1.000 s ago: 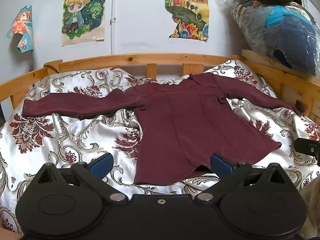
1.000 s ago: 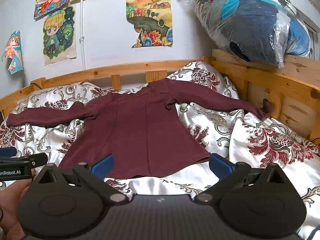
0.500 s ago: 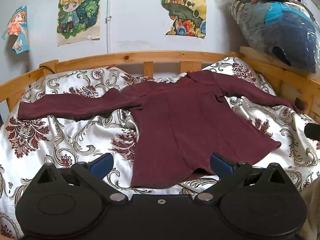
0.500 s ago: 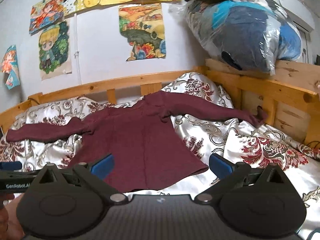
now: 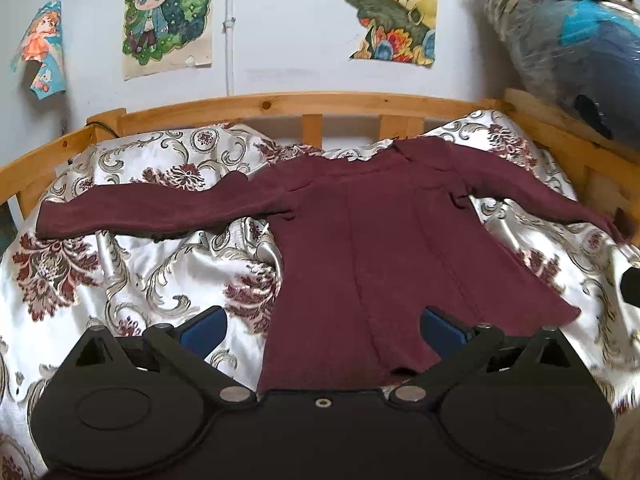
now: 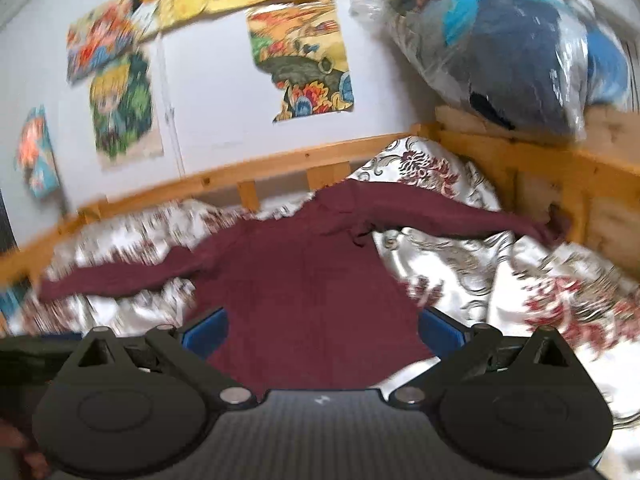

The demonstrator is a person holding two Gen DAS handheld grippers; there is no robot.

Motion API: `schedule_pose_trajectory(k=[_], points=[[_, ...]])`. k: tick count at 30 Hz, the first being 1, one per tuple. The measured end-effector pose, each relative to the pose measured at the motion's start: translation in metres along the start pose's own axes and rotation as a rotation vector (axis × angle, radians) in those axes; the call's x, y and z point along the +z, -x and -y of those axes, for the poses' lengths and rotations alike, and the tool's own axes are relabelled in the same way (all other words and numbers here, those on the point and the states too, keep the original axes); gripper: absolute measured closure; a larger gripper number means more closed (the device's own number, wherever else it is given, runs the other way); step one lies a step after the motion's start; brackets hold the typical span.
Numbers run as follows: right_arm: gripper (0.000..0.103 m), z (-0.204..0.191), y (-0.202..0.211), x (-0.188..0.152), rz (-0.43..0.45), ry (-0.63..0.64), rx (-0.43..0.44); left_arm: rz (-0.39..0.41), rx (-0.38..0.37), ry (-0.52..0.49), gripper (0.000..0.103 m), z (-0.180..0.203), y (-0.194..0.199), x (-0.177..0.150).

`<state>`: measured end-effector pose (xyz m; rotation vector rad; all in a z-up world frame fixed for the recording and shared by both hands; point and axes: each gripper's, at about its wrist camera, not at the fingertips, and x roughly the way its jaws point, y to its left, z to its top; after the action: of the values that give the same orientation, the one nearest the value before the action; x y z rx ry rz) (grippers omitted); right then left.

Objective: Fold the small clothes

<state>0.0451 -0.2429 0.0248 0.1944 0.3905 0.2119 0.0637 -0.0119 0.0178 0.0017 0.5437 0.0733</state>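
Observation:
A maroon long-sleeved top (image 5: pixel 380 248) lies flat on a floral satin bedspread (image 5: pixel 140 264), both sleeves spread out to the sides, hem towards me. My left gripper (image 5: pixel 323 326) is open and empty, hovering over the hem. In the right wrist view the same top (image 6: pixel 304 292) shows, blurred. My right gripper (image 6: pixel 323 326) is open and empty, above the hem's right part.
A wooden bed rail (image 5: pixel 280 104) runs along the back and right side (image 6: pixel 540 160). Posters (image 5: pixel 168 16) hang on the white wall. A plastic bag of dark and blue clothes (image 6: pixel 512 52) sits on the right ledge. The right gripper's tip (image 5: pixel 631 284) shows at the left view's right edge.
Both grippers have moved forward towards the top's hem. The right wrist view has tilted and is now motion-blurred. The top has not moved.

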Motion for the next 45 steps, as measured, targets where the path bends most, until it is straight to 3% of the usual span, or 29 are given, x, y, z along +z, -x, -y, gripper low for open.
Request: schedule_pose_trajectory(k=[5,9,15,21,25,29,32,35,37,39,41,45], points=[[0.0,0.017,-0.022,0.025,0.011,-0.054,0.002,0.006,-0.023,0.011,0.001,0.015,-0.02,0.027],[0.0,0.028,-0.052,0.044,-0.001,-0.044,-0.103,-0.017,-0.017,0.002,0.001,0.032,-0.046,0.05],[0.0,0.083,-0.101,0.058,-0.026,-0.184,-0.237,-0.065,0.032,-0.065,0.001,0.051,-0.103,0.072],[0.0,0.166,-0.135,0.059,0.12,-0.43,-0.468,-0.104,0.031,-0.008,0.001,0.059,-0.154,0.069],[0.001,0.215,-0.161,0.058,0.157,-0.548,-0.552,-0.099,-0.005,0.053,0.001,0.067,-0.172,0.056],[0.014,0.241,-0.181,0.055,0.194,-0.571,-0.663,-0.106,-0.022,0.058,0.001,0.079,-0.183,0.043],[0.034,0.258,-0.193,0.046,0.189,-0.633,-0.686,-0.115,-0.03,0.029,0.001,0.088,-0.19,0.038],[0.043,0.27,-0.2,0.04,0.184,-0.666,-0.71,-0.114,-0.011,0.005,0.001,0.094,-0.195,0.037],[0.054,0.277,-0.202,0.037,0.203,-0.684,-0.676,-0.11,0.005,0.018,0.001,0.095,-0.197,0.038],[0.082,0.282,-0.203,0.037,0.23,-0.699,-0.622,-0.103,-0.014,0.054,0.001,0.092,-0.197,0.041],[0.095,0.282,-0.199,0.037,0.257,-0.694,-0.602,-0.096,-0.053,0.129,0.001,0.085,-0.194,0.044],[0.099,0.278,-0.191,0.032,0.293,-0.696,-0.56,-0.082,-0.106,0.203,0.001,0.08,-0.187,0.051]])
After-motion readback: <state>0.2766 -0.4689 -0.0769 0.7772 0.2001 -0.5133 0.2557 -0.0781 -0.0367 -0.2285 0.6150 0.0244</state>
